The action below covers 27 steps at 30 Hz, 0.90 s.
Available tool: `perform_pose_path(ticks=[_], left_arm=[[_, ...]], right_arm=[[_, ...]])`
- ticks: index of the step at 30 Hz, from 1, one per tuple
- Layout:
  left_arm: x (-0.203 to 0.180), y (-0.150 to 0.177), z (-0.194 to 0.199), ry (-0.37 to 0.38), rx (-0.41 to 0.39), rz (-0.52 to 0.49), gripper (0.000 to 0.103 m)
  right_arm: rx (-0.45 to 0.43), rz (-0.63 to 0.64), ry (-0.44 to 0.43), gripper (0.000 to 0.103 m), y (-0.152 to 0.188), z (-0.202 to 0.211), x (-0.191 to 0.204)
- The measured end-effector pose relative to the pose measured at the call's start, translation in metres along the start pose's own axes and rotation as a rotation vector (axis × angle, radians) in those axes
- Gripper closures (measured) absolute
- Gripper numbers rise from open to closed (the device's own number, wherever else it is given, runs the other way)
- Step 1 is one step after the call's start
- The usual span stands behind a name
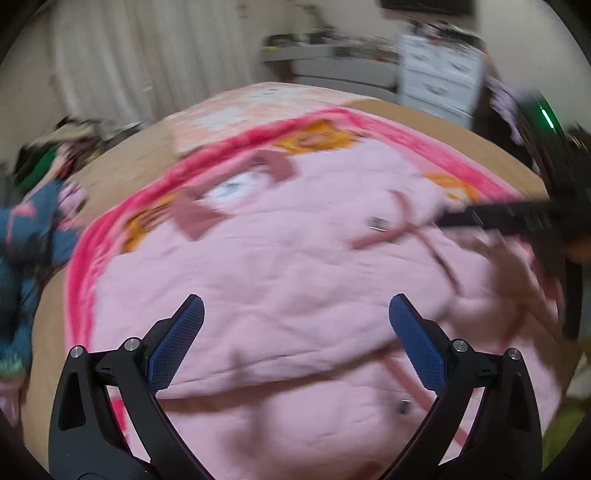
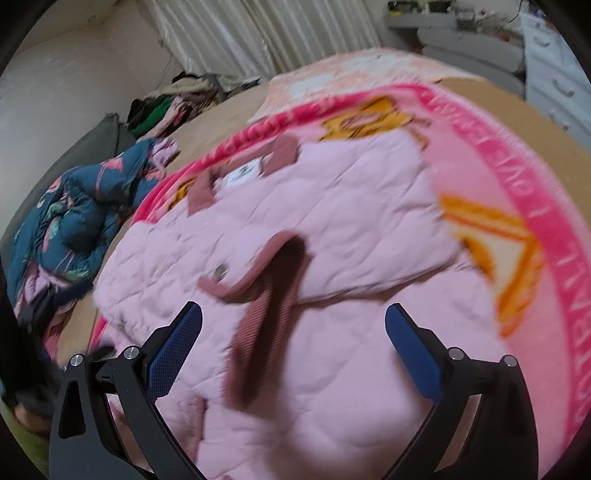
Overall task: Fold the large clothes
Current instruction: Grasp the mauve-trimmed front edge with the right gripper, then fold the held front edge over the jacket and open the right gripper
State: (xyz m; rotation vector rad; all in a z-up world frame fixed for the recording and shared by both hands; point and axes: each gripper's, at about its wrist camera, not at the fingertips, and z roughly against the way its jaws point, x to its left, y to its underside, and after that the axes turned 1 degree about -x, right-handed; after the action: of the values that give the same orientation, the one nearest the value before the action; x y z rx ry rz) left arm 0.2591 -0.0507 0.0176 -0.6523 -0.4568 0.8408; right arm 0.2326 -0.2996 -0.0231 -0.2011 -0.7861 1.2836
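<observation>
1. Left wrist view: a pink quilted jacket [image 1: 295, 258] is being shown spread flat over a pink blanket [image 1: 236, 147] with a deep pink border and orange motifs, itself laid across a tan bed [image 1: 122, 166]

2. The left gripper [image 1: 295, 314] is being held above the jacket's lower part with its blue pads [image 1: 177, 339] spread wide; nothing is being gripped between them

3. At the right edge of this view, the other black tool [image 1: 517, 218] is being seen, blurred, reaching in over the jacket

4. Right wrist view: the right gripper [image 2: 293, 319] is being held over the same jacket [image 2: 332, 221], jaws released and parted wide, with no cloth being pinched

5. A dusty-rose trimmed flap [image 2: 258, 269] with a metal snap [image 2: 220, 272] is being shown lying just ahead of the right gripper, a darker rose strip [image 2: 266, 332] running down from it between the fingers

6. The jacket's collar [image 2: 280, 155] and a white label [image 2: 242, 173] are being seen at the far end

7. A crumpled dark blue floral garment [image 2: 74, 214] is being left on the bed beside the blanket, well apart from both grippers, with a heap of clothes [image 2: 166, 103] farther back near pale curtains [image 2: 258, 33]
</observation>
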Motion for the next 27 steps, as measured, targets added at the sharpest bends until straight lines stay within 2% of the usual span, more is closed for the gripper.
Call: perform_pose_path(ticks=[3, 5, 8, 11, 13, 14, 17, 18, 19, 20, 23, 27], left_arm=[[0.041, -0.001, 0.003, -0.064, 0.005, 0.128, 0.009], [0.059, -0.001, 0.008, -0.102, -0.002, 0.177, 0.009], [0.087, 0.002, 0.013, -0.170, -0.013, 0.241, 0.009], [0.110, 0.008, 0.015, -0.203, -0.014, 0.308, 0.009], [0.123, 0.012, 0.016, -0.213, -0.014, 0.349, 0.009], [0.130, 0.014, 0.015, -0.228, -0.013, 0.364, 0.009], [0.144, 0.021, 0.014, -0.265, -0.003, 0.399, 0.009], [0.150, 0.025, 0.013, -0.274, -0.004, 0.422, 0.009], [0.156, 0.028, 0.013, -0.275, -0.005, 0.442, 0.009], [0.161, 0.032, 0.013, -0.273, -0.004, 0.472, 0.009], [0.173, 0.038, 0.014, -0.270, -0.009, 0.525, 0.009], [0.188, 0.042, 0.023, -0.282, -0.046, 0.587, 0.009]], right_arm=[[0.049, -0.019, -0.044, 0.004, 0.006, -0.019, 0.011], [0.079, -0.031, -0.065, 0.004, 0.012, -0.032, 0.017], [0.101, -0.046, -0.066, 0.004, 0.017, -0.047, 0.022], [0.088, -0.060, -0.042, 0.004, 0.020, -0.054, 0.023], [0.075, -0.047, -0.053, 0.013, 0.020, -0.054, 0.026], [0.075, -0.037, -0.069, 0.028, 0.020, -0.053, 0.028], [0.053, -0.024, -0.088, 0.058, 0.019, -0.049, 0.031], [0.039, -0.014, -0.095, 0.066, 0.018, -0.047, 0.033], [0.024, 0.006, -0.095, 0.069, 0.018, -0.044, 0.037], [0.002, 0.038, -0.102, 0.078, 0.016, -0.040, 0.043], [-0.064, 0.152, -0.122, 0.086, 0.006, -0.022, 0.064], [-0.164, 0.278, -0.145, 0.090, -0.030, 0.016, 0.090]])
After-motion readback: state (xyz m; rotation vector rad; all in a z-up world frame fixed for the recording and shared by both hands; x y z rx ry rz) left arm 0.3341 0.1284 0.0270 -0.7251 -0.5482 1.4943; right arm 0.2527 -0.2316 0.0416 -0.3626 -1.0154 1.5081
